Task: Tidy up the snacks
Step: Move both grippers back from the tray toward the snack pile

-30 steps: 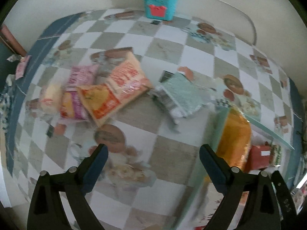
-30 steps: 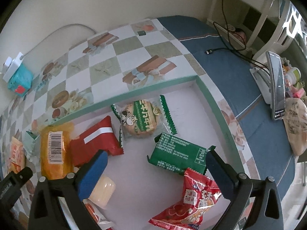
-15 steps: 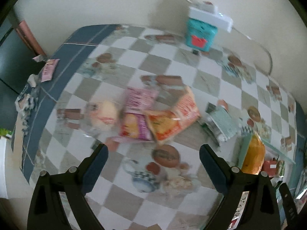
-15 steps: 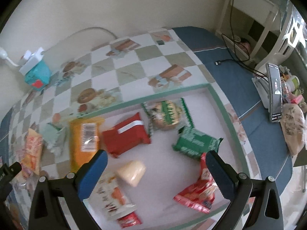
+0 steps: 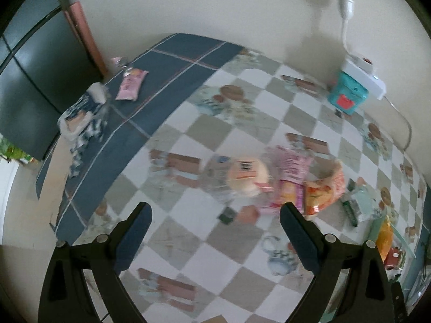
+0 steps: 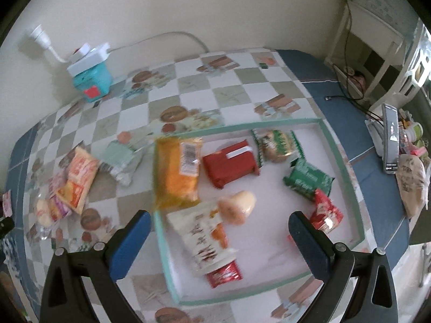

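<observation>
No legible words or numbers anywhere; both views too blurred. Only marks: a barcode on a white label on the orange packet (image 6: 176,172) at the tray's left edge, another barcode on the round bun pack (image 5: 246,176) on the bench. Large printed characters on the white packet (image 6: 202,238) near the tray's front, not readable. A plain red patch on the teal box (image 6: 93,82) at the far wall.

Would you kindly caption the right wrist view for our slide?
Open right gripper above a green-rimmed tray of snack packets, more packets outside on the checkered tablecloth.
</observation>
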`<state>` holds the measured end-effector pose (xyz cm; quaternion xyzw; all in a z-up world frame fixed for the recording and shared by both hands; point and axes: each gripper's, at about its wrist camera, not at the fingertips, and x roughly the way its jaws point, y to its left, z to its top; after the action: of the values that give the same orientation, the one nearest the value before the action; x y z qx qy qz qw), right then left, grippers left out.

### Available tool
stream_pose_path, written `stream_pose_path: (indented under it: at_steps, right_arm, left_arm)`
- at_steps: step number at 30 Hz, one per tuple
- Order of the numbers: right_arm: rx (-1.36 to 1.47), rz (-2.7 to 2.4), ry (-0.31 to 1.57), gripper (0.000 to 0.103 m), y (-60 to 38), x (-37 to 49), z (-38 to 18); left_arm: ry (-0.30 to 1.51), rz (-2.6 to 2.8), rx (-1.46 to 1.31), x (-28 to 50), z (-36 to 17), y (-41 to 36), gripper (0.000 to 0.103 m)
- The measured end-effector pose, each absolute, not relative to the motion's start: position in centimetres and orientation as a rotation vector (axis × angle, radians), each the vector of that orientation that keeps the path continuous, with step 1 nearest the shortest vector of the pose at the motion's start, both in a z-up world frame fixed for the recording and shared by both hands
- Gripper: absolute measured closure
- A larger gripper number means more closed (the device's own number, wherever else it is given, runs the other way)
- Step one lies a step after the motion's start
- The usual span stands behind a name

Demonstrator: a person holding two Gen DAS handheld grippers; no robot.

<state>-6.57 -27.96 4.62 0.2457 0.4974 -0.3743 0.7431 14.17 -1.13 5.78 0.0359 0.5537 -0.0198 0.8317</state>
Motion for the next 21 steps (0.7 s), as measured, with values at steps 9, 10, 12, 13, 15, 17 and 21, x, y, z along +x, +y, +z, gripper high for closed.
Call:
stream_pose_path:
  at_steps: [9,10,12,13,15,17,21]
  right_arm:
    - [0.516,-0.744,1.098,0.000,-23.6,-3.7,4.8]
    - [0.516,-0.734,1.102,0.000,-23.2,-3.3,4.7]
    - [0.519,-0.720,1.108,0.000,-22.6,-2.7,4.4]
    - [0.521,-0.711,1.110,0.000,-22.3,-2.4,4.3]
    - [0.522,-0.700,1.112,0.000,-21.7,-1.7,4.1]
    - [0.522,-0.684,1.116,0.000,-21.1,-0.9,3.9]
    - [0.510,-0.654,1.131,0.000,-20.2,0.3,3.3]
  left_arm:
    - [1.176,0.014,0.039,14.9,5.9,3.5,0.007]
    - [1.175,0.023,0.035,15.1,5.9,3.9,0.007]
    - [1.174,0.035,0.029,15.3,5.9,4.7,0.007]
    - [1.174,0.040,0.027,15.4,5.9,4.9,0.007]
    - [1.176,0.051,0.027,15.6,5.7,5.4,0.007]
    - [1.181,0.058,0.019,15.8,5.6,5.9,0.007]
    - [1.198,0.061,0.002,16.4,5.0,6.4,0.007]
